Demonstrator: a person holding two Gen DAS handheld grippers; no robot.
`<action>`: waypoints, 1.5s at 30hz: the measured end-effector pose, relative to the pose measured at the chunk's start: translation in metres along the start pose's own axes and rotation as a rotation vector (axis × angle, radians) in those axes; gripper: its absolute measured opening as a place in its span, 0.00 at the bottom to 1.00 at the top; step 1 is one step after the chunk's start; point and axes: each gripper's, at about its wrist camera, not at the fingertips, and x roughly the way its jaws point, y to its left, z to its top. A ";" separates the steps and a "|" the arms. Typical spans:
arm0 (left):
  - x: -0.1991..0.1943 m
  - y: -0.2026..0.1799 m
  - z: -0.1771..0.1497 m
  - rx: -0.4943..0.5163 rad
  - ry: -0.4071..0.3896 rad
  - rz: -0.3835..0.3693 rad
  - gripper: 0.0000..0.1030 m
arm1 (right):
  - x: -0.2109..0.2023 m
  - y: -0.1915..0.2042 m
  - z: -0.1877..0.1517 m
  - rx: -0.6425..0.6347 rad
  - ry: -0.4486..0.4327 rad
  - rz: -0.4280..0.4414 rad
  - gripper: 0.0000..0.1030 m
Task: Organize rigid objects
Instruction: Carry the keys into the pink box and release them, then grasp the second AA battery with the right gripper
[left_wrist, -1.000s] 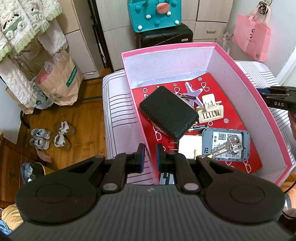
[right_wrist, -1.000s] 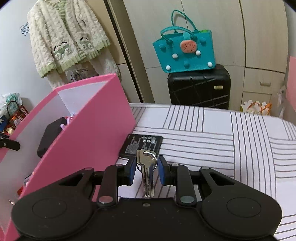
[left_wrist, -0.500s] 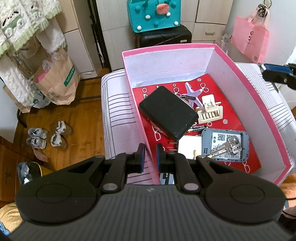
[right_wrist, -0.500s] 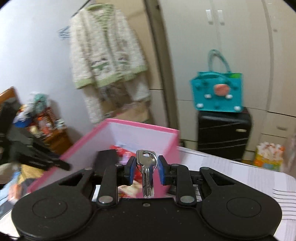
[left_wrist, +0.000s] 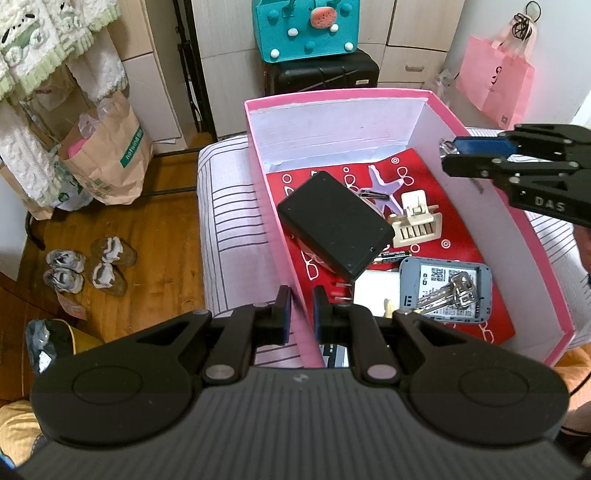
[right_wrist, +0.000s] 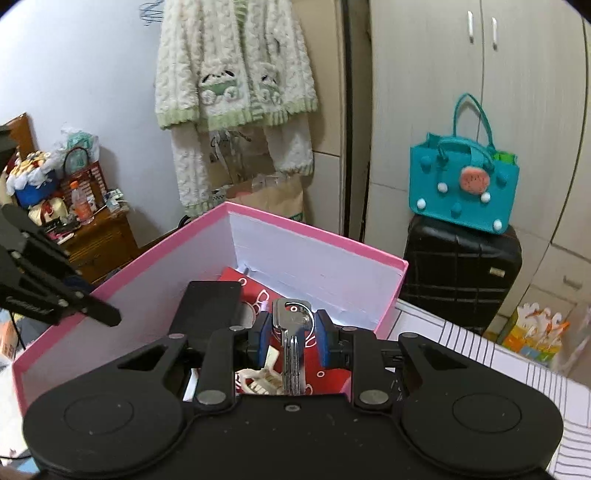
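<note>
A pink box (left_wrist: 546, 266) with a red floor stands on a striped bed. Inside it lie a black case (left_wrist: 332, 225), a beige claw clip (left_wrist: 415, 223), a purple star piece (left_wrist: 384, 184), and a grey device (left_wrist: 417, 280) with a key bunch (left_wrist: 456, 291) on top. My left gripper (left_wrist: 301, 314) is shut on the box's near left wall. My right gripper (right_wrist: 291, 330) is shut on a set of silver keys (right_wrist: 290, 354), blades pointing back at the camera. In the left wrist view the right gripper (left_wrist: 445, 153) hovers above the box's right wall.
The striped bed (left_wrist: 229, 206) carries the box. Behind it a teal bag (right_wrist: 465, 192) sits on a black suitcase (right_wrist: 461, 273). A paper bag (left_wrist: 107, 155) and shoes (left_wrist: 88, 266) are on the wood floor at left. A pink bag (left_wrist: 495, 77) hangs at right.
My right gripper has risen from the bed with the keys and swung over the pink box's rim, now facing into the box. My left gripper has stayed on the box wall.
</note>
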 end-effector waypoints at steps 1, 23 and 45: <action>0.000 0.000 0.000 0.003 -0.002 0.000 0.11 | 0.001 -0.002 0.000 0.006 0.003 0.002 0.29; -0.001 -0.002 -0.003 0.004 -0.014 0.005 0.11 | -0.081 -0.066 -0.068 0.164 -0.007 -0.157 0.35; 0.001 -0.011 0.001 0.015 0.012 0.049 0.11 | -0.014 -0.077 -0.119 0.095 0.194 -0.204 0.50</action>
